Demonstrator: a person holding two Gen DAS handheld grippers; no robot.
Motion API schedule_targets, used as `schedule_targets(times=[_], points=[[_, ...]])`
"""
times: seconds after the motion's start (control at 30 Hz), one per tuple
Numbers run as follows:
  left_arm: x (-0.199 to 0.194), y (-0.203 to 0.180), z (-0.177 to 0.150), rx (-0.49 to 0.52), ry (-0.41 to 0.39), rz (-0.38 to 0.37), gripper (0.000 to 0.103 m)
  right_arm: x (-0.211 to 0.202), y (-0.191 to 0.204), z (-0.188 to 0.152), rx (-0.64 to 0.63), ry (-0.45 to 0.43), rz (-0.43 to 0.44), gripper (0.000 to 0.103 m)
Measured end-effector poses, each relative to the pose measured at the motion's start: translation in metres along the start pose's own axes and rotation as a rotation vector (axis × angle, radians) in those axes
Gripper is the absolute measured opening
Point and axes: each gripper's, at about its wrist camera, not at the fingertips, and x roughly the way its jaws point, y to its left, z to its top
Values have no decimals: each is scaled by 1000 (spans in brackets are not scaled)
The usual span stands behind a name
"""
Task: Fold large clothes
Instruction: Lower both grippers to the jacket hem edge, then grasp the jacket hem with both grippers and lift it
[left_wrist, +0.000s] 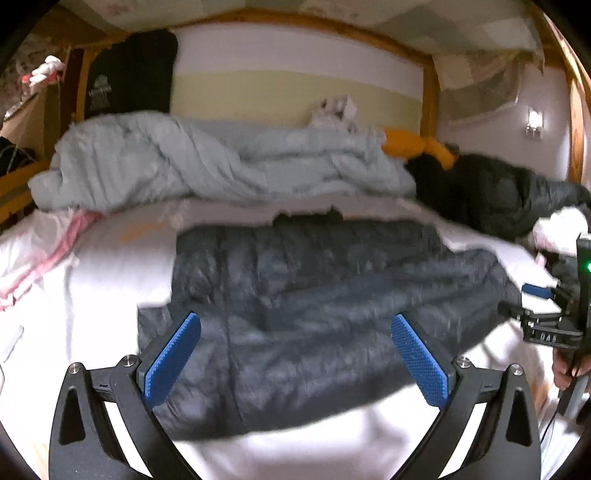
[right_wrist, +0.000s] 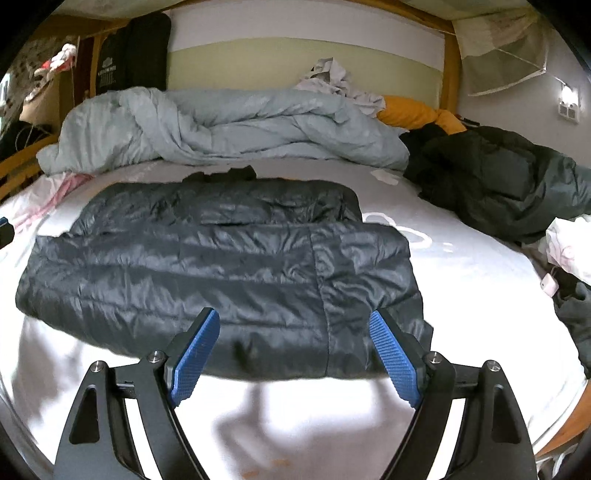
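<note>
A dark quilted puffer jacket (right_wrist: 221, 266) lies folded flat on the white bed sheet (right_wrist: 461, 280). It also shows in the left wrist view (left_wrist: 314, 314). My right gripper (right_wrist: 293, 321) is open and empty, hovering over the jacket's near edge. My left gripper (left_wrist: 295, 325) is open and empty above the jacket's near left part. The right gripper also shows at the right edge of the left wrist view (left_wrist: 546, 314), held by a hand.
A rumpled light-blue duvet (right_wrist: 221, 125) lies along the back of the bed. A second dark jacket (right_wrist: 498, 177) is heaped at the right, with an orange pillow (right_wrist: 413, 110) behind it. White clothes (right_wrist: 569, 243) lie at the right edge. A wooden bed frame (right_wrist: 448, 74) surrounds the bed.
</note>
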Motion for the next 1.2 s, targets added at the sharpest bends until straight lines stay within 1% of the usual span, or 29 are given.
schedule_targets(times=[0.1, 0.13, 0.2, 0.23, 0.27, 0.3, 0.33, 0.37, 0.53, 0.6, 0.7, 0.73, 0.8, 0.9, 1.0, 1.03, 1.13, 1.2], points=[[16, -10, -19, 46, 104, 28, 103, 9, 6, -7, -43, 32, -4, 85], [22, -14, -26, 72, 148, 37, 103, 15, 12, -11, -76, 68, 0, 85], [32, -23, -38, 130, 210, 44, 103, 28, 25, -21, -162, 166, -19, 85], [36, -29, -44, 169, 236, 53, 103, 32, 32, -27, -206, 196, -16, 85], [40, -33, -50, 206, 257, 57, 103, 34, 37, -31, -235, 206, -14, 85], [43, -38, -55, 238, 280, 54, 103, 35, 45, -38, -291, 203, -30, 85], [46, -42, -59, 261, 306, 45, 103, 33, 49, -40, -320, 181, -49, 85], [47, -43, -62, 269, 315, 44, 103, 32, 53, -42, -352, 159, -66, 85], [53, -49, -71, 316, 317, 91, 103, 40, 58, -34, -386, 148, -97, 85], [55, -48, -72, 320, 306, 107, 103, 45, 61, -29, -412, 120, -140, 85], [53, -48, -70, 344, 261, 149, 103, 51, 68, -20, -452, 85, -202, 85], [52, -47, -69, 355, 236, 174, 103, 52, 71, -18, -472, 68, -217, 85], [48, -42, -65, 364, 193, 213, 103, 52, 73, -12, -492, 44, -225, 85], [44, -34, -56, 334, 152, 219, 103, 53, 75, -8, -513, 10, -229, 85], [49, -29, -55, 323, 169, 222, 103, 57, 71, -6, -497, 19, -211, 85], [54, -28, -56, 328, 183, 236, 103, 60, 68, -7, -486, 26, -200, 85], [76, -25, -61, 337, 249, 262, 103, 68, 64, -12, -491, 34, -206, 85], [80, -21, -60, 307, 255, 252, 103, 73, 60, -15, -480, 36, -202, 85]])
